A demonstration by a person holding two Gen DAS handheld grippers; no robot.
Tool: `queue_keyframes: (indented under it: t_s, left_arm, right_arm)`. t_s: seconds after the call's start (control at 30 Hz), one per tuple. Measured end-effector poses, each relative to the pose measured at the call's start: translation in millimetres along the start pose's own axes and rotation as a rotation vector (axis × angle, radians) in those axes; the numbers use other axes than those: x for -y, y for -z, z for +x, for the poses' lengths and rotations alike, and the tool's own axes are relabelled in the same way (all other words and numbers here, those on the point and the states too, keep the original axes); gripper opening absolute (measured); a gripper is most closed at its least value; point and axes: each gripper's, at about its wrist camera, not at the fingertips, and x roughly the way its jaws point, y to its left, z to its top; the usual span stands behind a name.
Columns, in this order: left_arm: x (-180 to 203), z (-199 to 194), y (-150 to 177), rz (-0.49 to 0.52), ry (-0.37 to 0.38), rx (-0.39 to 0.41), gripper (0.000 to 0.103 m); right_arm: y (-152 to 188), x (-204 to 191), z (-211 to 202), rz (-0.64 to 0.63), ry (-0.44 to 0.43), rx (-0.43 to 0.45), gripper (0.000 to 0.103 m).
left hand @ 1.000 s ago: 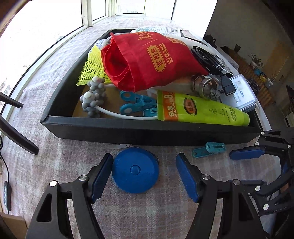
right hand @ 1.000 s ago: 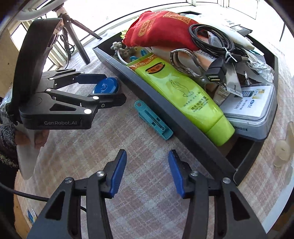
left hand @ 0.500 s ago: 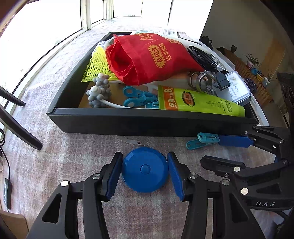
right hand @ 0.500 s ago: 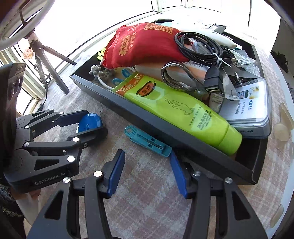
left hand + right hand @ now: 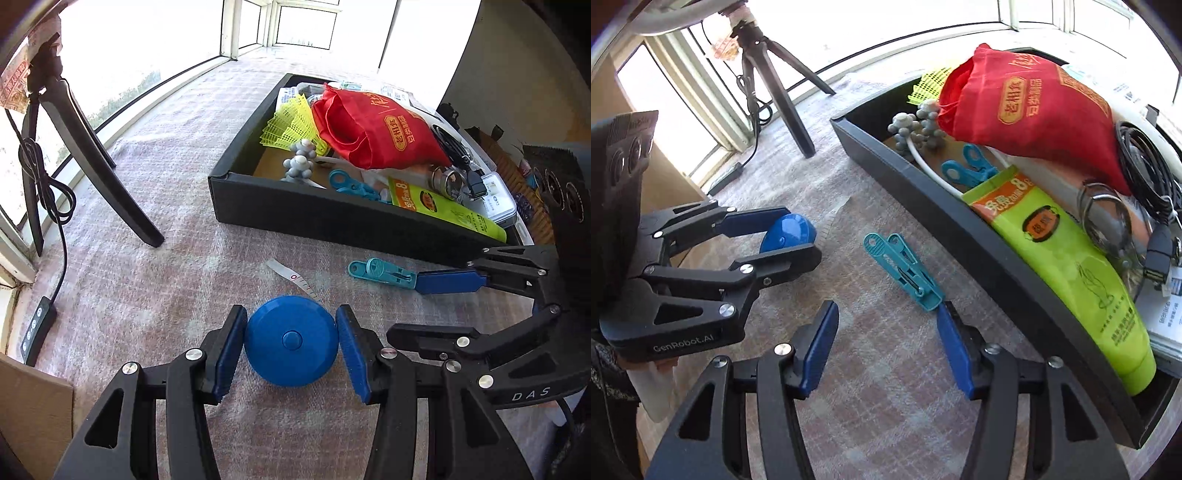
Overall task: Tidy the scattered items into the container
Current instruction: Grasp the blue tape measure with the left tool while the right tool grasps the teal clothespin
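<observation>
My left gripper (image 5: 291,350) is shut on a round blue tape measure (image 5: 291,340), whose white tape end (image 5: 291,277) trails out on the plaid tablecloth. It also shows in the right wrist view (image 5: 788,230). A teal clothes peg (image 5: 905,271) lies on the cloth beside the black tray (image 5: 332,218). My right gripper (image 5: 886,343) is open, its right fingertip touching the peg's near end; it shows in the left wrist view (image 5: 448,282). The tray holds a red bag (image 5: 376,129), a green tube (image 5: 1063,266), blue pegs and cables.
A black tripod (image 5: 85,147) with a hanging cable stands on the cloth at the left, near the window. A cardboard box edge (image 5: 33,406) is at the lower left. A white case (image 5: 495,195) sits at the tray's right end.
My left gripper closed on the blue tape measure and drew back to the left, away from the tray. My right gripper moved in to the teal peg.
</observation>
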Motion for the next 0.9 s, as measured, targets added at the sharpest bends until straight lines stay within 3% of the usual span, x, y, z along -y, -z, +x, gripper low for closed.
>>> queue_keyframes:
  t_s: [0.13, 0.5, 0.57, 0.6, 0.63, 0.73, 0.9]
  left_arm:
    - [-8, -5, 4, -0.037, -0.002, 0.011, 0.047]
    - [-13, -20, 18, -0.112, -0.056, -0.012, 0.047]
    - [-15, -26, 22, -0.147, -0.072, -0.014, 0.047]
    - [-15, -29, 25, -0.168, -0.079, -0.014, 0.047]
    - [-14, -33, 27, -0.189, -0.087, -0.014, 0.047]
    - [-8, -47, 34, -0.231, -0.127, -0.014, 0.047]
    - [14, -67, 29, -0.303, -0.190, -0.014, 0.047]
  right_arm:
    - [-10, 17, -5, 0.014, 0.026, 0.036, 0.050]
    - [-27, -25, 27, -0.221, 0.075, -0.018, 0.050]
    - [-28, -28, 28, -0.243, 0.095, -0.033, 0.038]
    - [-29, -30, 31, -0.250, 0.088, -0.045, 0.023]
    - [-30, -28, 30, -0.244, 0.070, -0.062, 0.017]
    - [-29, -23, 26, -0.221, 0.022, -0.096, 0.017]
    - [-29, -20, -8, -0.241, -0.040, -0.046, 0.017]
